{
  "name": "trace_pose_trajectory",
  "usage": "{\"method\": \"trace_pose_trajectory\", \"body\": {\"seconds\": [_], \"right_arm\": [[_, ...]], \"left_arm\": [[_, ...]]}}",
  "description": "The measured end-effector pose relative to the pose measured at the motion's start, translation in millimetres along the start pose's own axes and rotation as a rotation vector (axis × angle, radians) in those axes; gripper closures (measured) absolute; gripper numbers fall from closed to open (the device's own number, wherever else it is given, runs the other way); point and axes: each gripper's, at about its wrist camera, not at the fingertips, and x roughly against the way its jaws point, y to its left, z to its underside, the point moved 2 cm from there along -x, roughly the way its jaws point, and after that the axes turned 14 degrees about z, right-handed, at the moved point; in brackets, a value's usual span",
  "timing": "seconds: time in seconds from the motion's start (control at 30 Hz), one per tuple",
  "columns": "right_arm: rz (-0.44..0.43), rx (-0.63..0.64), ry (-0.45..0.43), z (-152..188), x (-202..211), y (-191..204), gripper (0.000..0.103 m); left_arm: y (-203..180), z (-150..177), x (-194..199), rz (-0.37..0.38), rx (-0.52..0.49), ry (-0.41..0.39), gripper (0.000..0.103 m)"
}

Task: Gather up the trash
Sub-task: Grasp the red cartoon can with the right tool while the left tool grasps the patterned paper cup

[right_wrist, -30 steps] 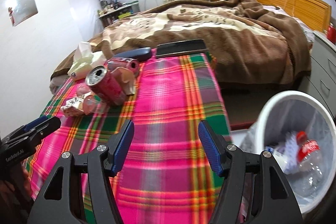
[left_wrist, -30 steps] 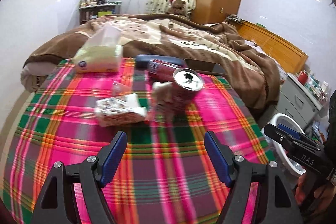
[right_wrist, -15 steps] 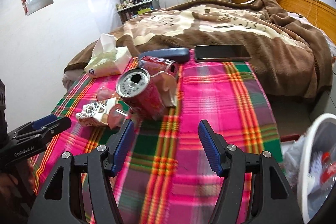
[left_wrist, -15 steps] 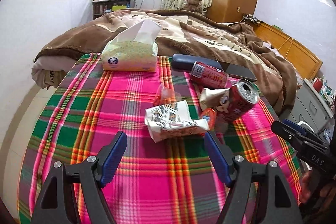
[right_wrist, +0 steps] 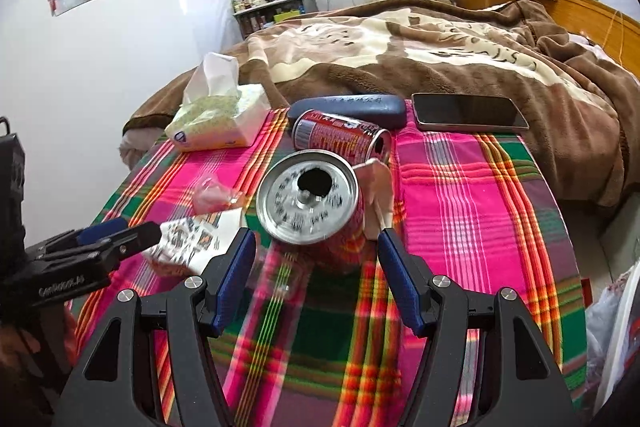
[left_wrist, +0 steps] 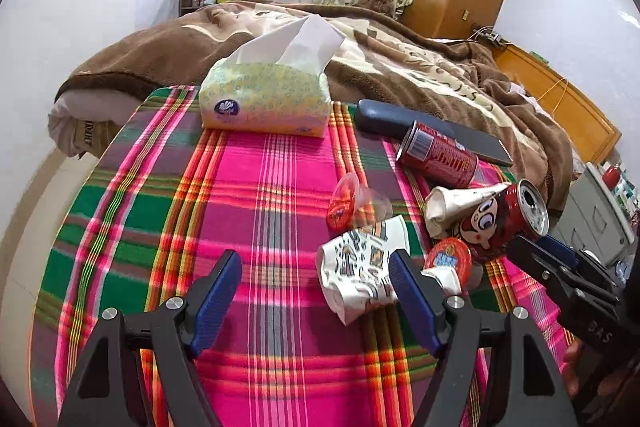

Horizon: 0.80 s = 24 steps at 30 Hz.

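Trash lies in a cluster on the plaid tablecloth [left_wrist: 256, 211]. It holds a crumpled printed wrapper [left_wrist: 356, 275], a red cartoon can [left_wrist: 504, 223], a second red can [left_wrist: 438, 155] on its side, a clear plastic cup [left_wrist: 352, 205], a red-lidded small cup [left_wrist: 448, 259] and a crushed paper cup [left_wrist: 452, 207]. My left gripper [left_wrist: 316, 291] is open, and the wrapper lies just beyond its right finger. My right gripper [right_wrist: 318, 267] is open too. The cartoon can [right_wrist: 308, 203] stands just ahead of it, with its opened top toward the camera and the pads apart from it.
A tissue pack [left_wrist: 264, 99], a dark glasses case [right_wrist: 352, 107] and a phone [right_wrist: 468, 111] lie at the table's far edge, against a bed with a brown blanket [right_wrist: 440, 59]. A bag-lined bin [right_wrist: 616, 327] shows at the right edge. The left gripper [right_wrist: 100, 243] appears in the right wrist view.
Both grippers have moved in on the trash cluster. The right one swung left, away from the bin, up to the cartoon can. The left one closed in on the crumpled wrapper. Both stayed open.
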Motion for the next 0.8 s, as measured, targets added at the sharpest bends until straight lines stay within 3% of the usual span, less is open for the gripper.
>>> {"method": "trace_pose_trajectory", "body": {"seconds": [0.2,0.37,0.43,0.8], "right_arm": [[0.047,-0.006,0.022,-5.0,-12.7,4.3,0.038],[0.021,-0.060,0.029,-3.0,-12.5,-2.8,0.038],[0.016,-0.057,0.025,-2.5,-10.1,-3.6,0.046],[0.032,-0.085,0.027,5.8,-1.3,-18.4,0.047]], "left_arm": [[8.0,-6.9,-14.8,0.021,0.001,0.014,0.027],[7.9,-2.6,-27.8,0.057,0.015,0.047,0.028],[5.1,-0.1,-30.0,0.062,0.000,0.056,0.027],[-24.9,24.2,-27.5,0.140,-0.042,0.114,0.028]]}}
